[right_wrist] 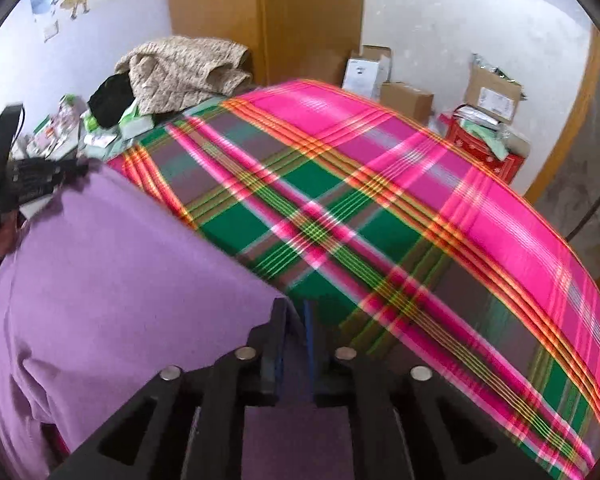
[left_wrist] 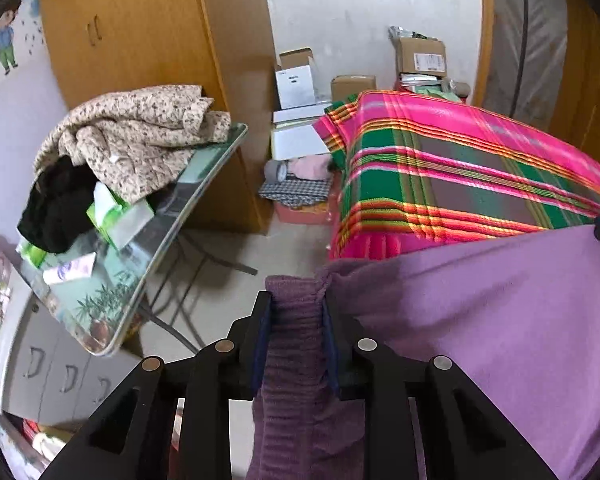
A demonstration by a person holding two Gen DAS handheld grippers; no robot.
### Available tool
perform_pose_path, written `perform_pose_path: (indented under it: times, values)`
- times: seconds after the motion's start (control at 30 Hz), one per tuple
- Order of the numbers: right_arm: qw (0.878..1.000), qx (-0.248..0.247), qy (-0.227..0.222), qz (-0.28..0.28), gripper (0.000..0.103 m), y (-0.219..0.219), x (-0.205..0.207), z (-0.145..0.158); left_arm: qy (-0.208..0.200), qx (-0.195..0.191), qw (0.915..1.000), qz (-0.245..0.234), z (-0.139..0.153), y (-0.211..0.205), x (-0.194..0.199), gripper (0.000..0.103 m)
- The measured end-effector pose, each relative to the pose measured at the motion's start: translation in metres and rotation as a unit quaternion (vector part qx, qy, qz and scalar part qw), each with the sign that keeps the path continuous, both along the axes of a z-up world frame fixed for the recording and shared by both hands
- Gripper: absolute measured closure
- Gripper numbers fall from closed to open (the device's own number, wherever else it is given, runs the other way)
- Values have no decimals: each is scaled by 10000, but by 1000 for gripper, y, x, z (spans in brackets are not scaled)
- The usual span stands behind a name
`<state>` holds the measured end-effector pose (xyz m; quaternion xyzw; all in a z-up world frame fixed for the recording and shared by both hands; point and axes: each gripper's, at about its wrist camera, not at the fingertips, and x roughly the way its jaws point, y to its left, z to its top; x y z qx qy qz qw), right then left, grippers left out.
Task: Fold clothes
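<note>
1. I see the purple garment (left_wrist: pixel 500 320) spread over the near edge of the plaid-covered table (right_wrist: pixel 380 200), filling the lower part of both wrist views.
2. My left gripper (left_wrist: pixel 296 308) has its jaws clamped on the garment's ribbed, darker hem (left_wrist: pixel 296 340), which bunches between the pads and hangs below them.
3. My right gripper (right_wrist: pixel 296 312) has its jaws set narrowly apart over the garment's edge; purple cloth lies between them, but I cannot tell whether the pads press it.
4. The plaid cloth, pink, green and orange, runs from the garment toward 1 o'clock in the right view and drapes over the table's end in the left view.
5. Only the left view shows the glass-topped side table (left_wrist: pixel 204 184) at 9 o'clock, bearing a floral quilted coat (left_wrist: pixel 140 136), a black garment (left_wrist: pixel 56 208) and a green tissue pack (left_wrist: pixel 116 212), with bare floor beneath.
6. Only the right view shows the left gripper's body (right_wrist: pixel 24 184) at 9 o'clock, on the garment's far corner, and a red crate (right_wrist: pixel 484 148) at 2 o'clock.
7. Cardboard boxes (left_wrist: pixel 420 56) and a wooden wardrobe (left_wrist: pixel 132 28) stand against the far wall.
8. Both grippers pitch steeply downward.
</note>
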<state>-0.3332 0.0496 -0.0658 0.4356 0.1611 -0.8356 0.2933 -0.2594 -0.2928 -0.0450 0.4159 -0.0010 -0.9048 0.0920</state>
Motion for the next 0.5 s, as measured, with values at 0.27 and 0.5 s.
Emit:
perform_pose_path:
  times: [0.27,0.5]
  values:
    - [9983,-509,257,-117,91,32,36,39,449,144,9986,223,33,-19,61,73]
    - [9975,-699,91,48,81,49,98,43,441,450,9980,100,23,3,150,73]
